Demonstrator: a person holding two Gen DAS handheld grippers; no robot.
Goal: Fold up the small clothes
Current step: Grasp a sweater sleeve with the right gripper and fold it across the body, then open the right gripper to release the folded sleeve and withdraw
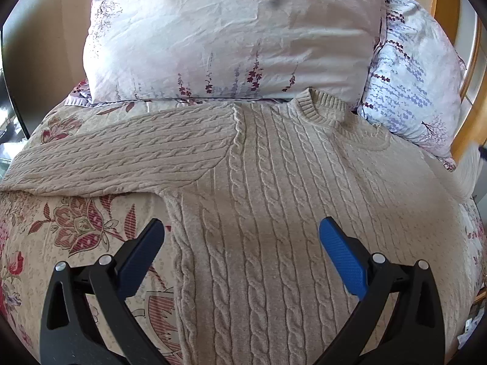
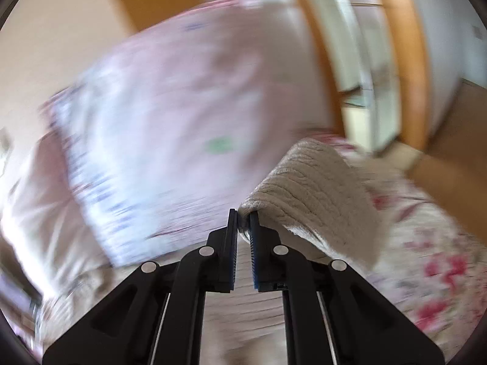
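Observation:
A beige cable-knit sweater [image 1: 274,182] lies flat on a floral bedspread [image 1: 70,243], collar toward the pillows, its left sleeve [image 1: 121,155] stretched out to the left. My left gripper [image 1: 240,231] is open and empty, hovering over the sweater's lower left side. My right gripper [image 2: 243,216] is shut on the sweater's other sleeve [image 2: 313,182], which is lifted off the bed and drapes to the right of the fingers. The right wrist view is blurred by motion.
Two floral pillows [image 1: 231,36] [image 1: 417,85] lie just beyond the collar. A wooden bed frame [image 1: 468,91] curves along the right. In the right wrist view the pillow [image 2: 182,121] fills the left and the bedspread [image 2: 426,258] lies at the lower right.

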